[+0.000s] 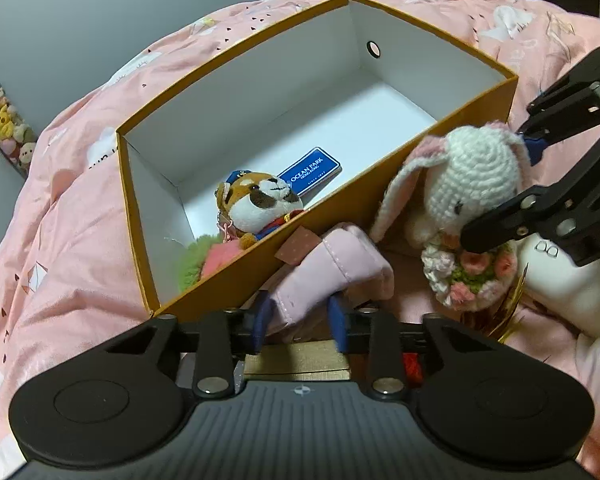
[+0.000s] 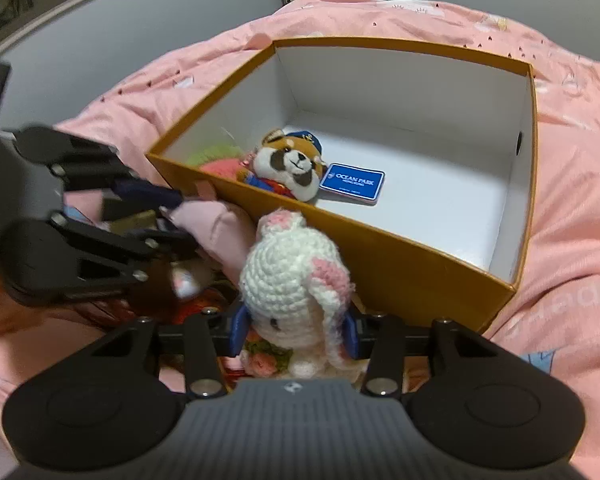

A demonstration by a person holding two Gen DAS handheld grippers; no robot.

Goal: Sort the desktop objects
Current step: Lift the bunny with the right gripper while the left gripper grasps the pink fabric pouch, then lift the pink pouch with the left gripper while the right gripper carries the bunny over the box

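The right gripper (image 2: 296,332) is pinching the crochet rabbit (image 2: 296,276) just outside the orange box (image 2: 400,256), while the left gripper (image 1: 300,320) is clamping the pink pouch (image 1: 332,264) against the near wall; both should be lifting clear of the rim before releasing inside beside the panda plush (image 2: 288,164)

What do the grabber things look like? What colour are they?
Both are black. The left gripper and right gripper each have a ribbed grey-black body with a small white emblem, two round black discs at the sides, silver screws, black link bars, and blue finger pads. No cables or sleeves show.
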